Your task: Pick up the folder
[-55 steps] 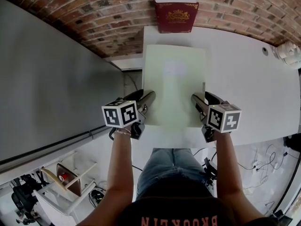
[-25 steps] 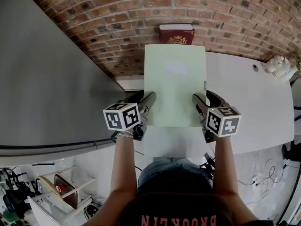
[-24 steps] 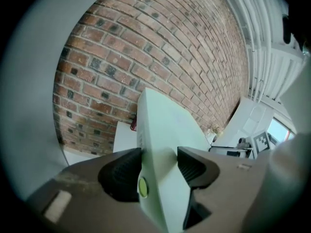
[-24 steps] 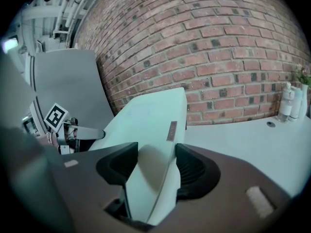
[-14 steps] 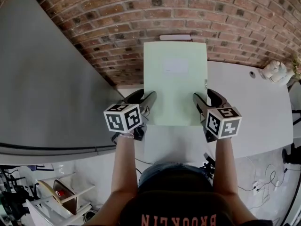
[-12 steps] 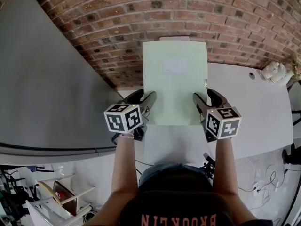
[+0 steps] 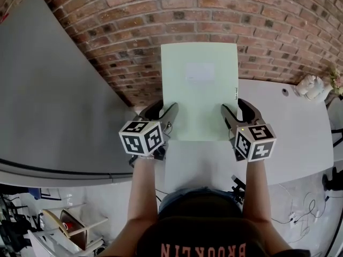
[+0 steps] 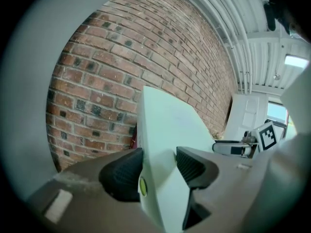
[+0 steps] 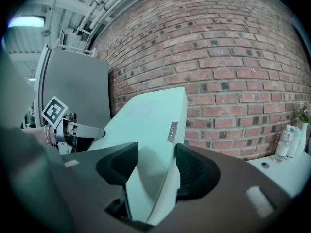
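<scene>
**Now clear of the counter: the folder had been raised between both grippers**

At the left, the left gripper (image 7: 167, 109) pinched the near left edge of the folder (image 7: 199, 92). In the left gripper view its ribbed fingers (image 8: 122, 173) sat on either side of the pale green cover, closed onto it. In the middle, the folder was held out flat ahead of the person, a faint label patch on its upper face. At the right, the right gripper (image 7: 236, 107) held the opposite edge in the same way, its fingers (image 9: 195, 171) closed on the cover.

About two seconds before, the folder had lain flat on the white counter (image 7: 292, 127). Since then both hands had risen together. The folder now stood out against the brick wall (image 7: 225, 9) behind, no longer against the counter top.

By that reading the pick-up looked essentially done. The grip on both sides seemed even, so the remaining care was probably to keep the folder level.
</scene>
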`<state>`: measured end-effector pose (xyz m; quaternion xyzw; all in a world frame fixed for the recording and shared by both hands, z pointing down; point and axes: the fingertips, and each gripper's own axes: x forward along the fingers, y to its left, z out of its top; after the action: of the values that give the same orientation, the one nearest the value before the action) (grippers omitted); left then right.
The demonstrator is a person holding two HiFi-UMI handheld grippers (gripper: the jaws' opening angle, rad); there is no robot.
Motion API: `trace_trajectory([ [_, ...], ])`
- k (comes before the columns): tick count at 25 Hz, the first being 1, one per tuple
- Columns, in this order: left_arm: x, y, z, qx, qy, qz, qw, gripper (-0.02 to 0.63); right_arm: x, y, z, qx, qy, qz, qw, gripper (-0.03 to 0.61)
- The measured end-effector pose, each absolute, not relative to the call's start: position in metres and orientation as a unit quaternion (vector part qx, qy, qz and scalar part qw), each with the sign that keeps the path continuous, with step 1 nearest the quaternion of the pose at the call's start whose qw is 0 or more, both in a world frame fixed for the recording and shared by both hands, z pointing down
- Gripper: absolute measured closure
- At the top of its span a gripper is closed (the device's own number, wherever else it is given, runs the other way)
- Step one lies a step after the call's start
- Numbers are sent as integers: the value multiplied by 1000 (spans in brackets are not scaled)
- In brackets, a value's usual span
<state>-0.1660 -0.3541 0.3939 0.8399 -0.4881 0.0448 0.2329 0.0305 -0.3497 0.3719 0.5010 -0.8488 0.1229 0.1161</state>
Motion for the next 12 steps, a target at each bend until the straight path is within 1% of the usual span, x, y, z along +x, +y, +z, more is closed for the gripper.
trace_trajectory([
  [12,-158,-349,355,860,-494,17,128,385,40,-344,338,507,-857,39,77,342],
])
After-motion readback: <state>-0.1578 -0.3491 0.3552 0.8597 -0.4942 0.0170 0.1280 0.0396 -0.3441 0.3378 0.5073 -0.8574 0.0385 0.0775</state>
